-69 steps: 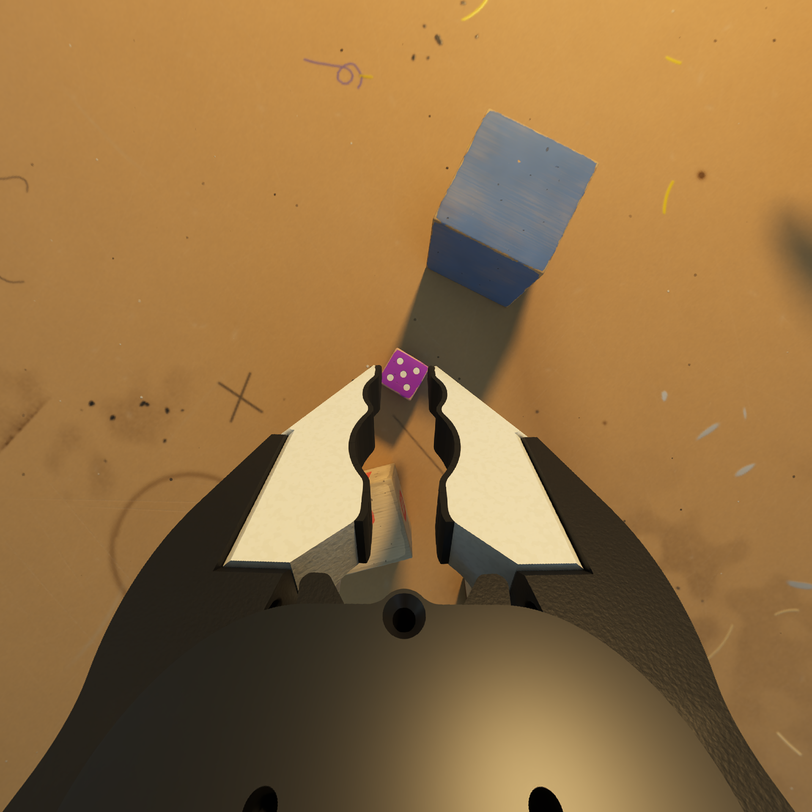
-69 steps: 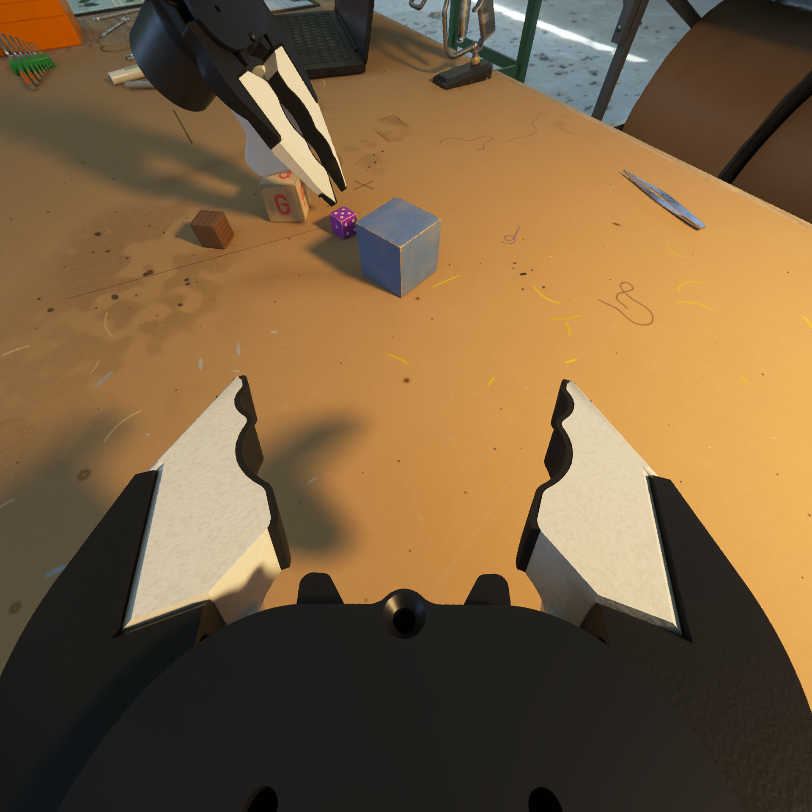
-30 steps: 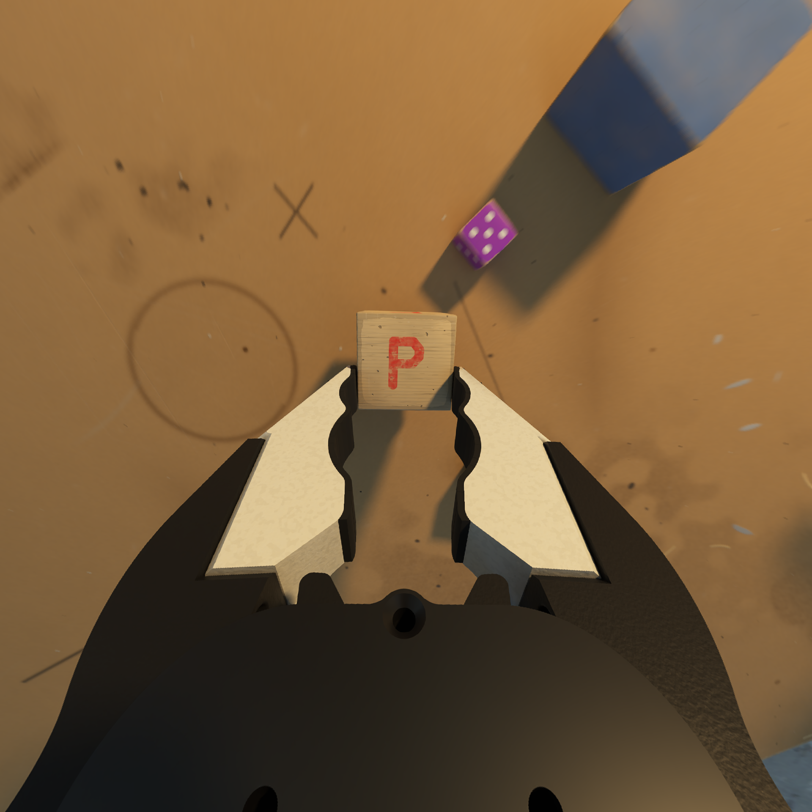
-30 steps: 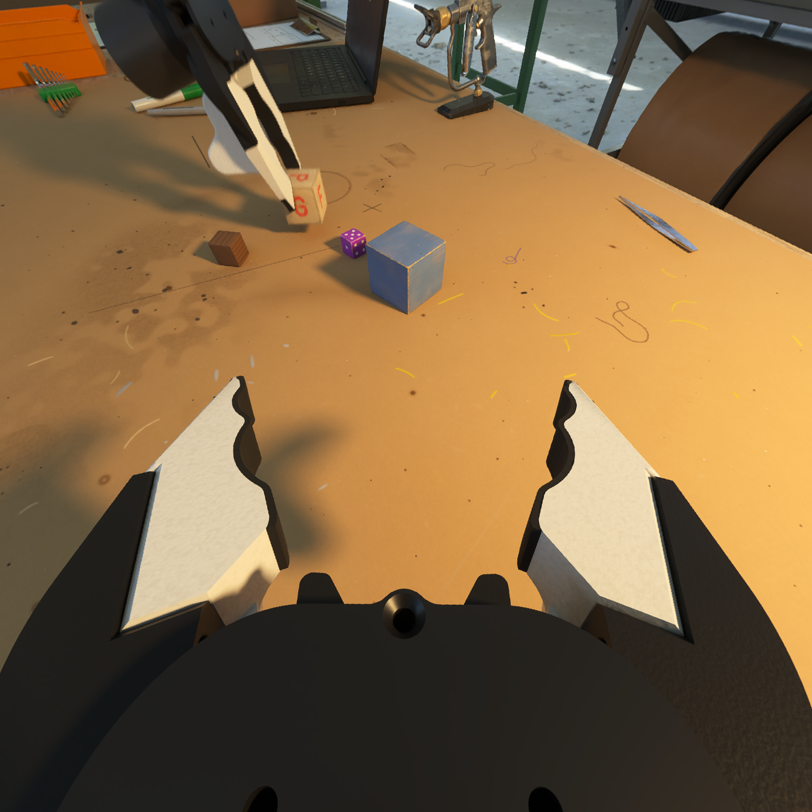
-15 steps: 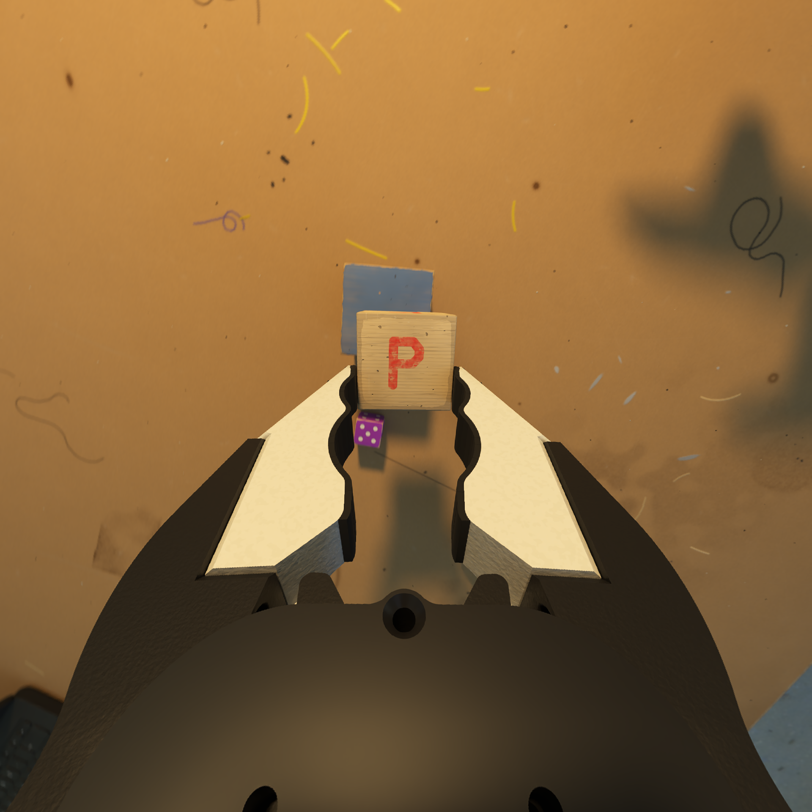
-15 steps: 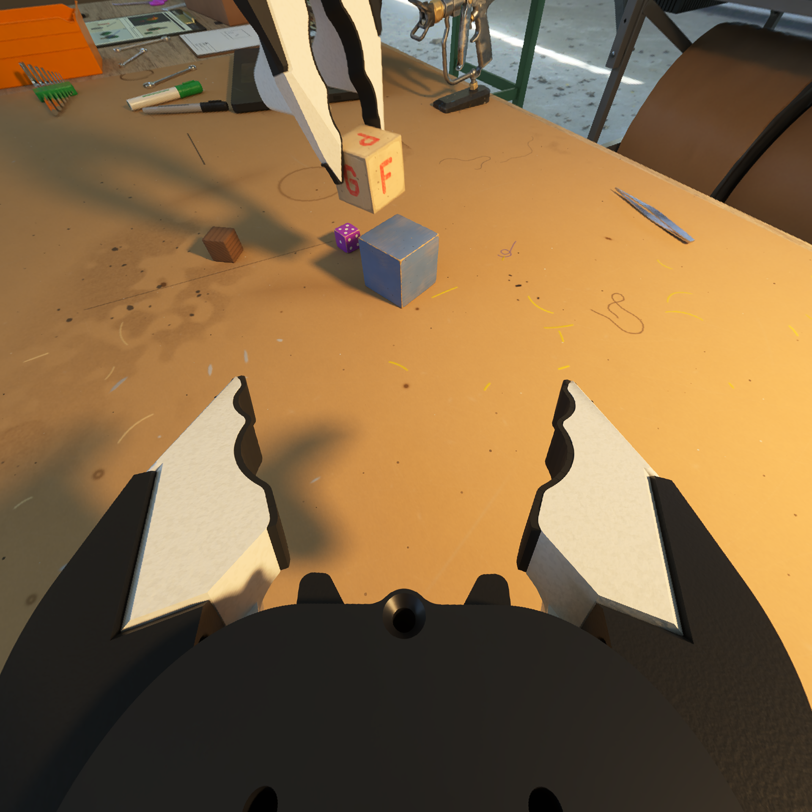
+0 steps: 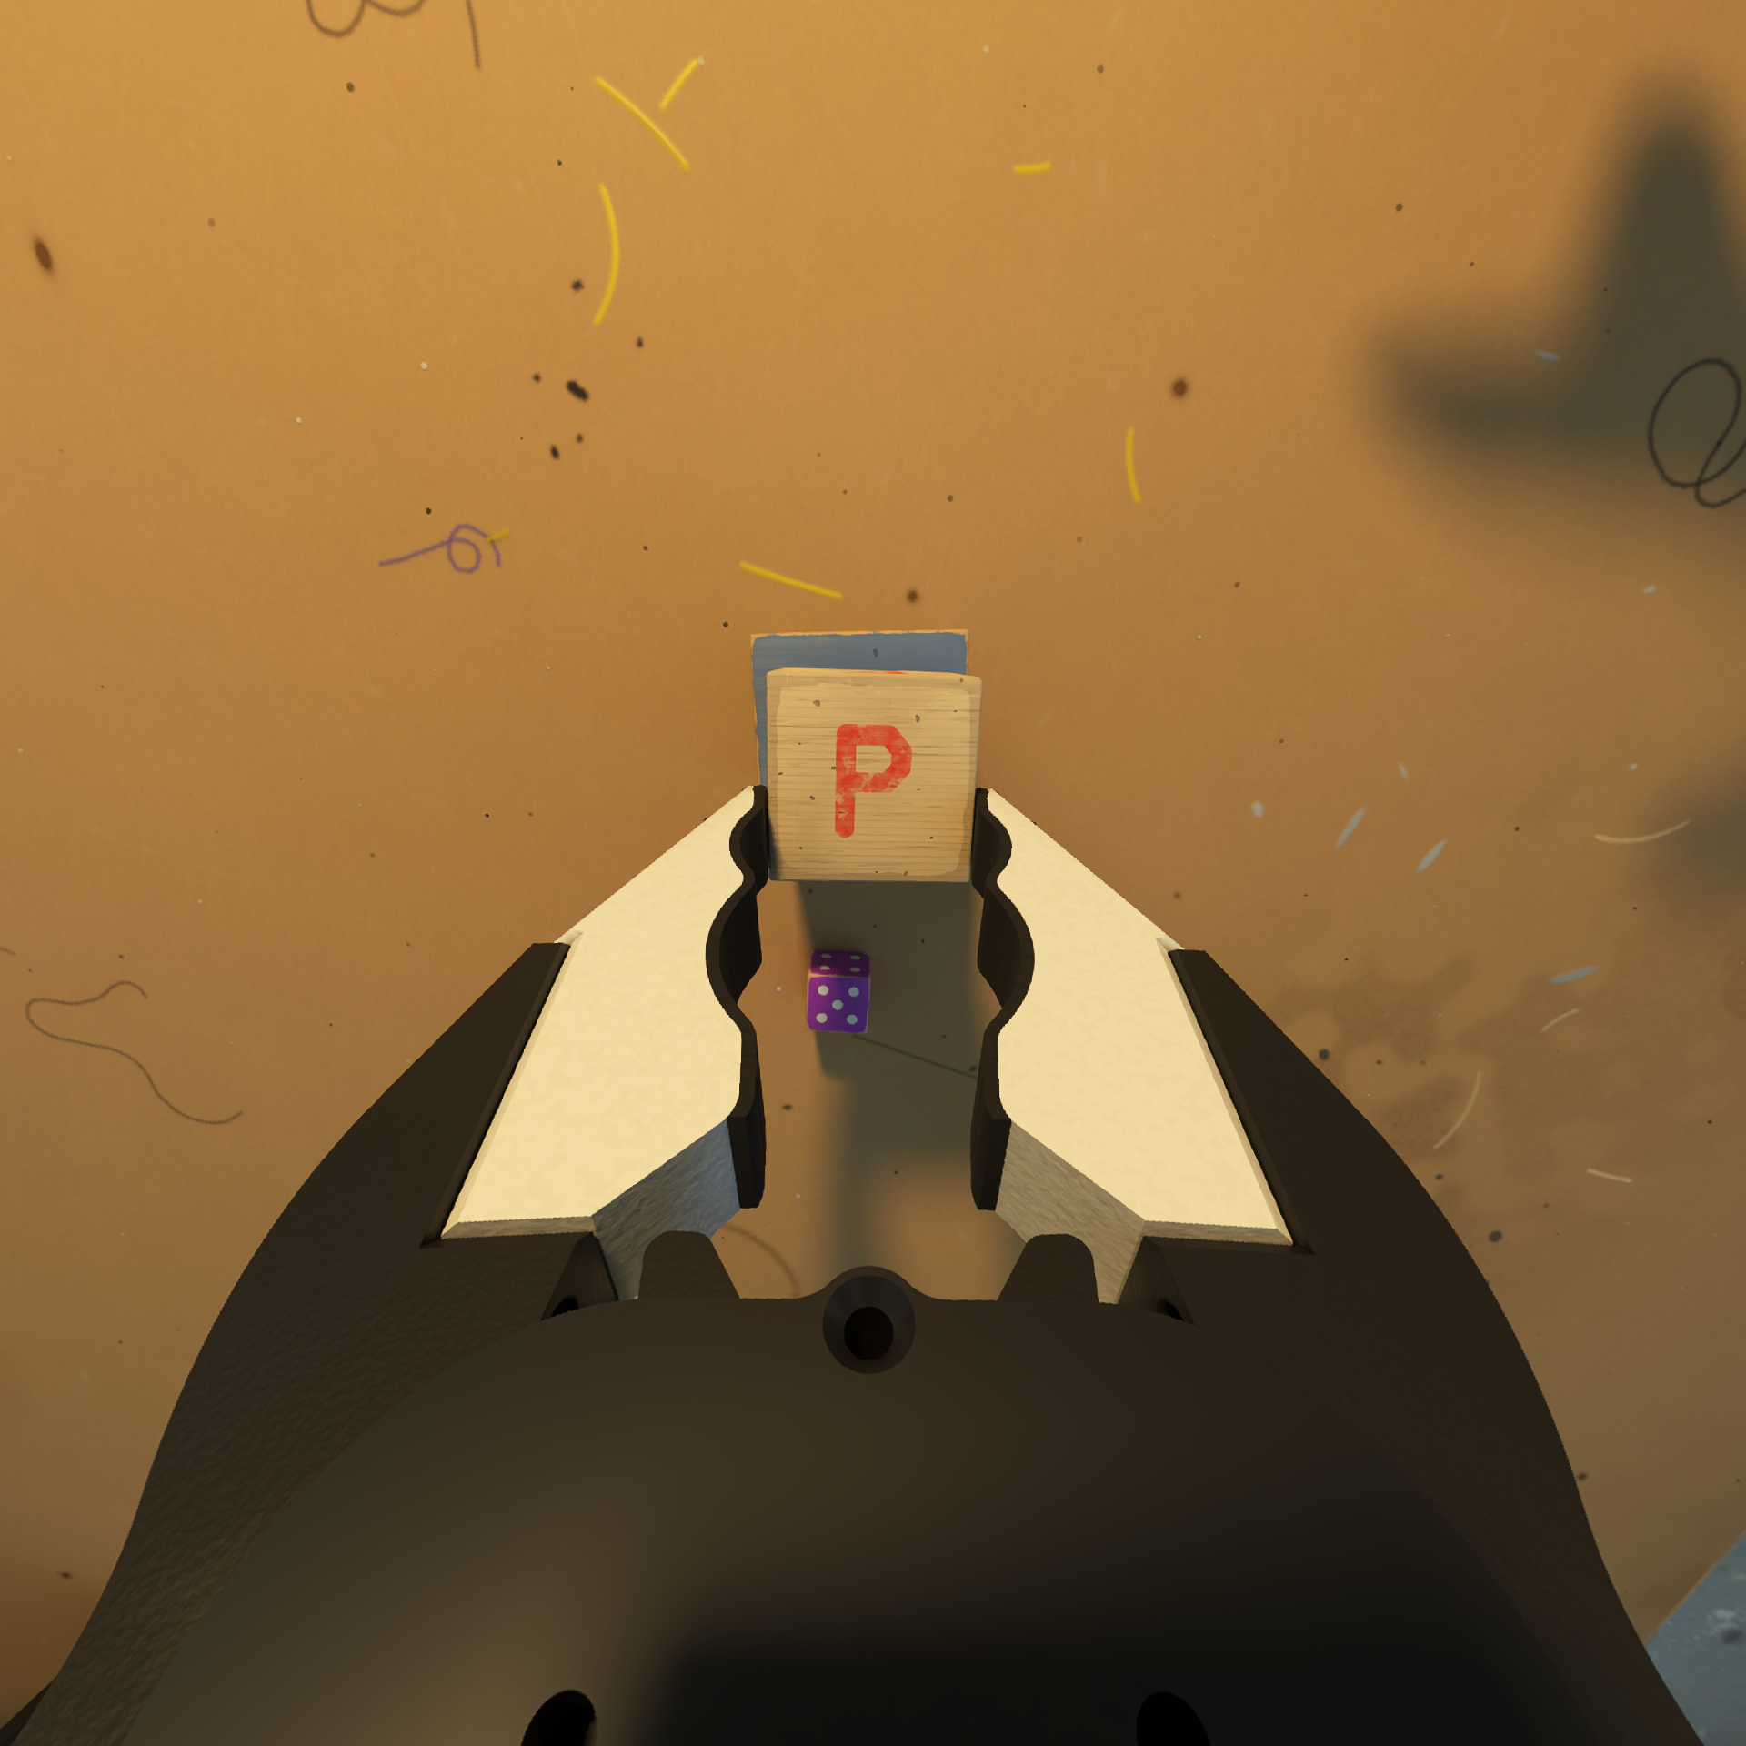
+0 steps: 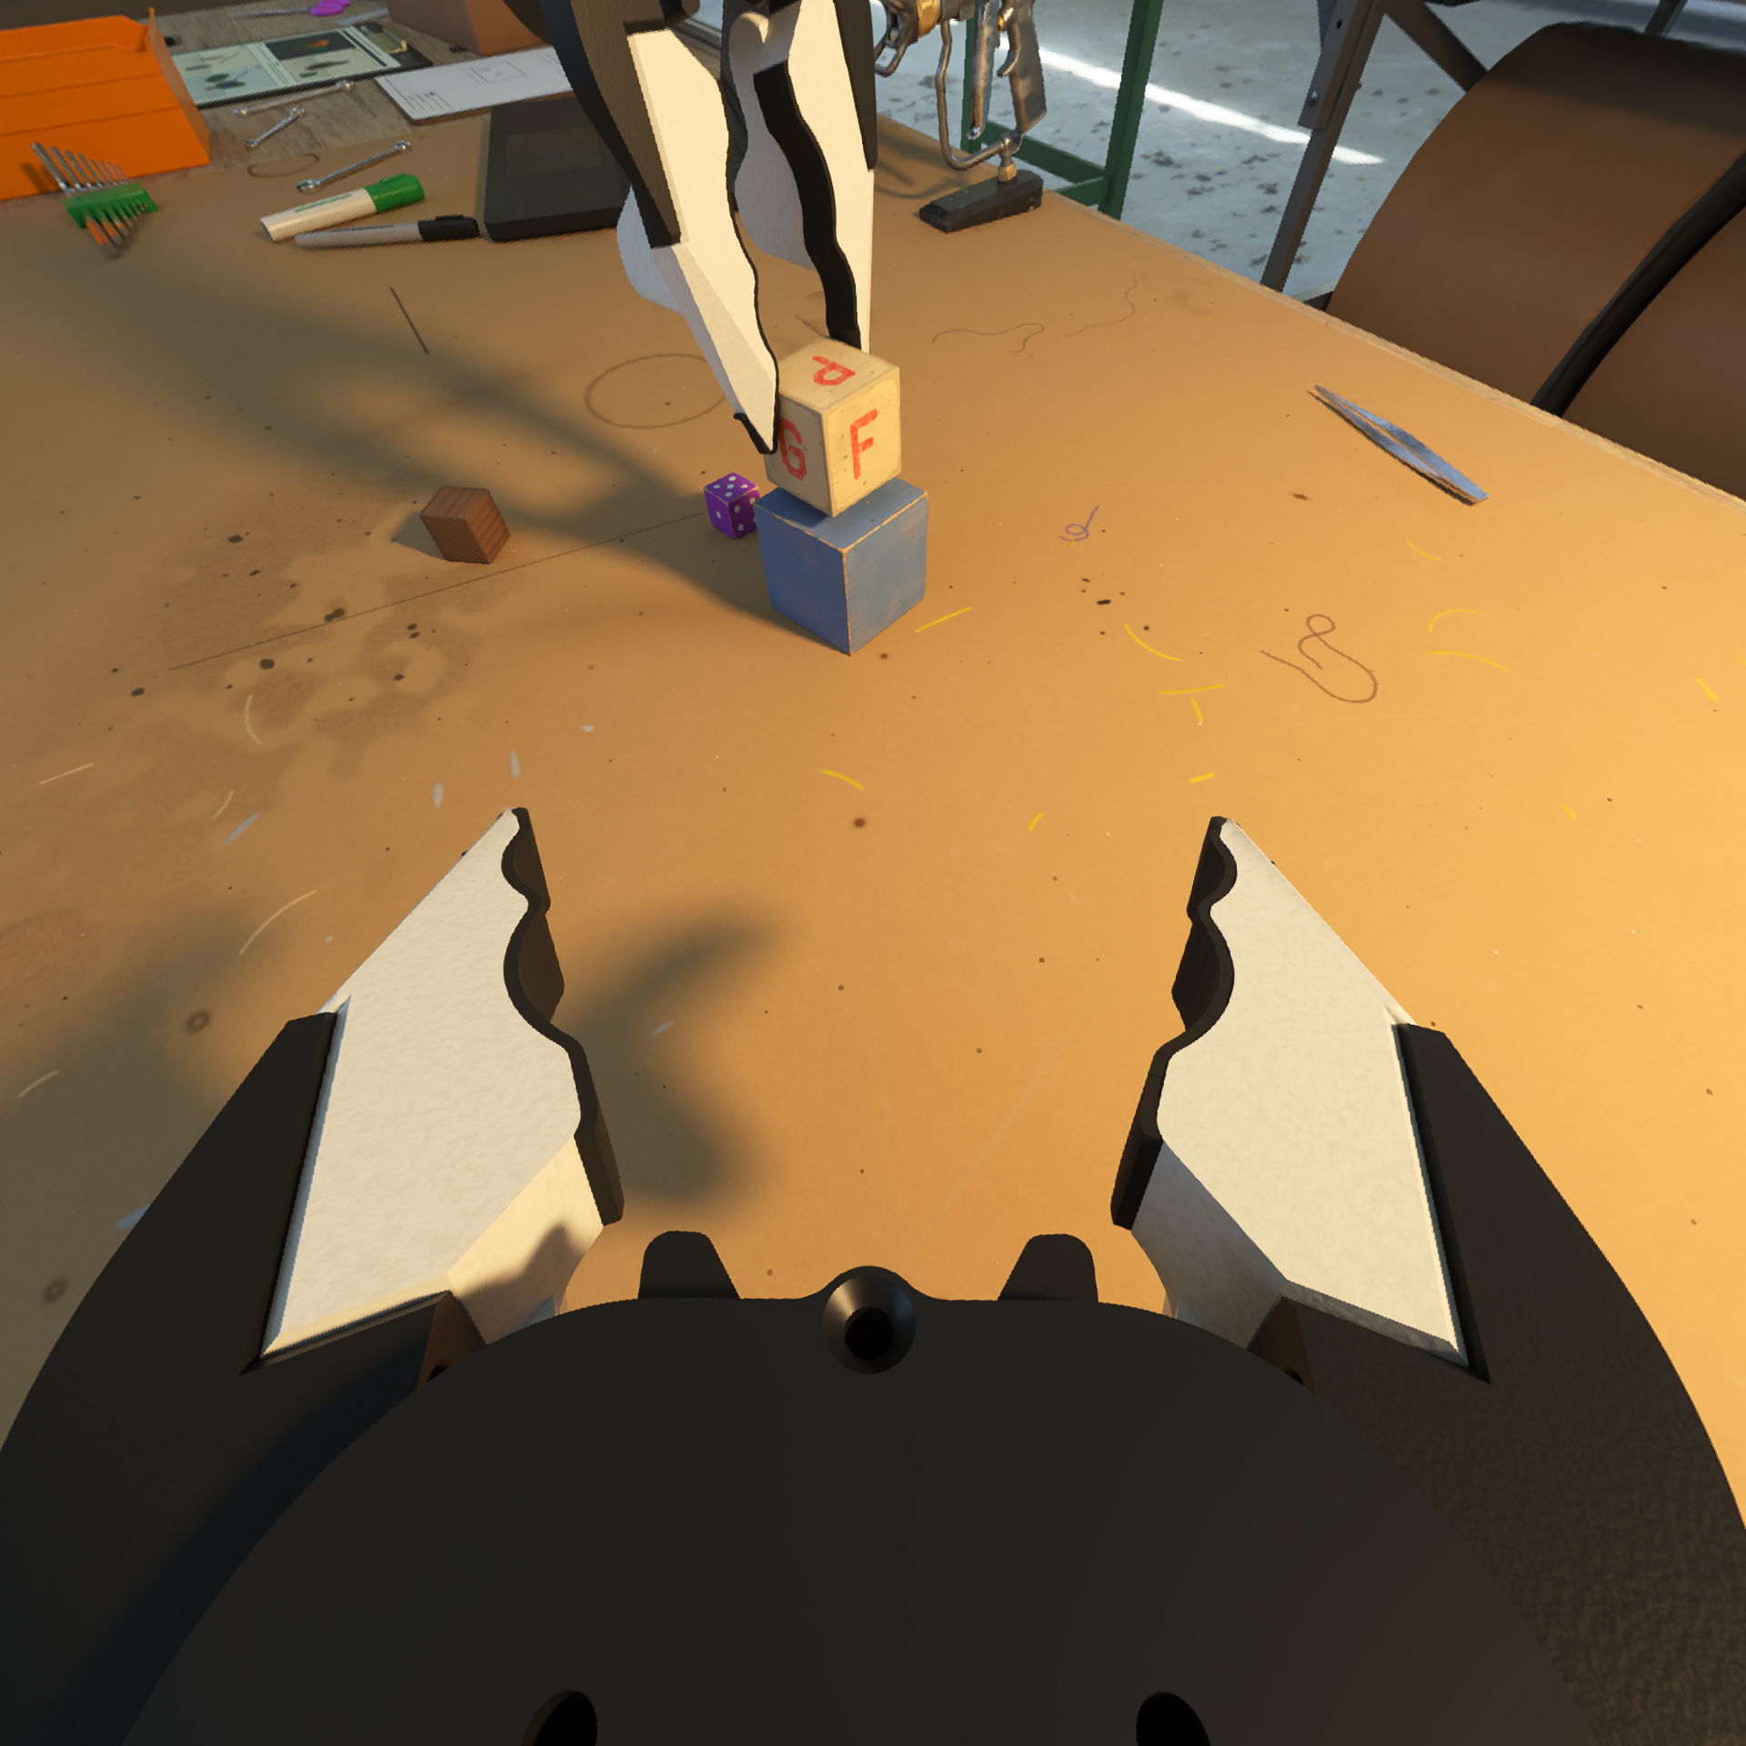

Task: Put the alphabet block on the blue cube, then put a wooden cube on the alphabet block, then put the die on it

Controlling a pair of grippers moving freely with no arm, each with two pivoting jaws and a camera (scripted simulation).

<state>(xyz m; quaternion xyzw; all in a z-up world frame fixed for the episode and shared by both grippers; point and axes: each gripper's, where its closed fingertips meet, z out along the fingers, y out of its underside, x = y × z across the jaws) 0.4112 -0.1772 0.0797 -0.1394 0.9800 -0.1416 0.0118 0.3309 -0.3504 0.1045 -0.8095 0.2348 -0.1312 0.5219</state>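
My left gripper (image 7: 867, 803) is shut on the wooden alphabet block (image 7: 869, 775) with red letters and holds it right over the blue cube (image 7: 855, 650), most of which the block hides. In the right wrist view the block (image 8: 836, 430) sits on or just above the blue cube's (image 8: 846, 567) top; I cannot tell if they touch. The purple die (image 7: 837, 992) lies on the table beside the cube, also seen in the right wrist view (image 8: 730, 504). A small brown wooden cube (image 8: 465, 524) lies to the left. My right gripper (image 8: 867, 836) is open and empty, low over the table.
The far table edge holds an orange tray (image 8: 90, 104), green-handled tools (image 8: 94, 198), markers (image 8: 345, 203), a dark tablet (image 8: 553, 170) and a clamp stand (image 8: 983, 194). A metal blade (image 8: 1398, 444) lies at the right. Brown chairs (image 8: 1549, 217) stand beyond the table edge.
My left gripper has carried the alphabet block from beside the die over onto the blue cube and lowered it. The right gripper has barely moved.
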